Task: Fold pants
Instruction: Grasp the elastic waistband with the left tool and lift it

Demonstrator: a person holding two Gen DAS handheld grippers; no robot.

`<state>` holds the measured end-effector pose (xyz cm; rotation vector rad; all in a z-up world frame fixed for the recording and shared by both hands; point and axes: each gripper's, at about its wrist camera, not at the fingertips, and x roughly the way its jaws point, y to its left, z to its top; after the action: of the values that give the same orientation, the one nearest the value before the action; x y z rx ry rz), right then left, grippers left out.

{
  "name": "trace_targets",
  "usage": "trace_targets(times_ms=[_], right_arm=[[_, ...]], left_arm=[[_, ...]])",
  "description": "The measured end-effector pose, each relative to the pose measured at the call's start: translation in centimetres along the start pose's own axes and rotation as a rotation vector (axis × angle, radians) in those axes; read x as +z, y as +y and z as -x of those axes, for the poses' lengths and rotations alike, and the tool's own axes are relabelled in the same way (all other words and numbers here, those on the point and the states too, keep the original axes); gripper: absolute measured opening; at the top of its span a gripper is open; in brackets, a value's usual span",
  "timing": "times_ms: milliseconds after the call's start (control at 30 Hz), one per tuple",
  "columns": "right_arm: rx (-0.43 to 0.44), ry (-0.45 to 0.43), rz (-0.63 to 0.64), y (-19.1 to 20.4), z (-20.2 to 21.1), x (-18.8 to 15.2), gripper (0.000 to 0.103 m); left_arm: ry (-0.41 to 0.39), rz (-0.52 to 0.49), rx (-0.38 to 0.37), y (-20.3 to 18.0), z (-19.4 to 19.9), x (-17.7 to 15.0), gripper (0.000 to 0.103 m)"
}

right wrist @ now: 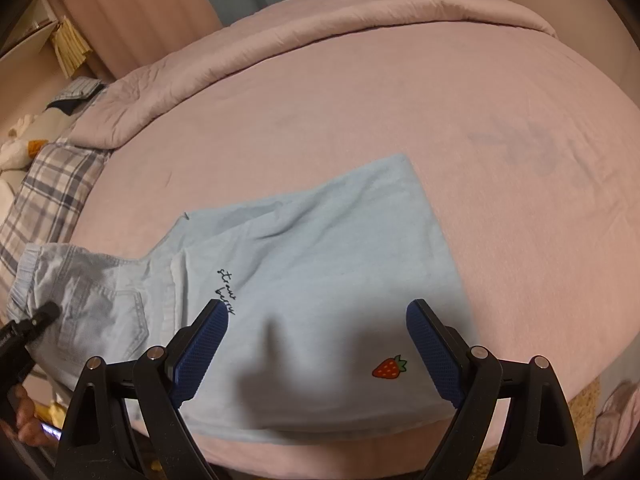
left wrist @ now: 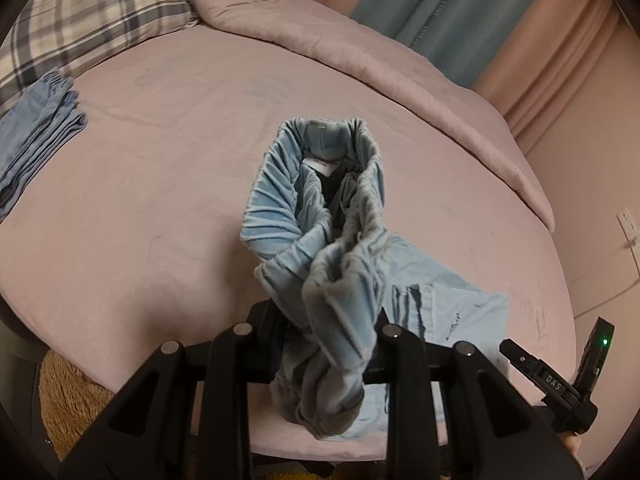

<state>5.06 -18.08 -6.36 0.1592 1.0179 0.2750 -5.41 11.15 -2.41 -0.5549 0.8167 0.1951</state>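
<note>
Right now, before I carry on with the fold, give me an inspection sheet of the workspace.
Surface: pink bed sheet, mostly bare, lightly creased.
Job's things: light blue pants, legs flat on the sheet, strawberry patch facing up; elastic waistband raised off the bed.
Clutter: folded blue garments at the sheet's left edge; plaid pillow; rolled-back pink quilt.
Grippers: left gripper shut on the waistband; right gripper open above the pant legs, nothing between its pads.
Cables: white cord running from a wall socket.
Surroundings: pink and teal curtains; plush toys beyond the pillow.
</note>
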Motion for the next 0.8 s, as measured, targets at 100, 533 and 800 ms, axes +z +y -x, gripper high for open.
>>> trace_targets(times_ms=[100, 533, 800], right_arm=[[-0.001, -0.003, -0.003, -0.1, 0.1, 0.0, 0.090], [-0.004, -0.014, -0.026, -0.8, 0.5, -0.2, 0.090], [-0.008, -0.016, -0.041, -1.4, 0.6, -0.1, 0.090]], left_arm=[[0.014, -0.029, -0.017, -0.7, -0.3, 0.0, 0.026], [0.099, -0.167, -0.097, -4.1, -2.9, -0.2, 0.026], [0.204, -0.280, -0.130, -6.2, -6.3, -1.6, 0.026]])
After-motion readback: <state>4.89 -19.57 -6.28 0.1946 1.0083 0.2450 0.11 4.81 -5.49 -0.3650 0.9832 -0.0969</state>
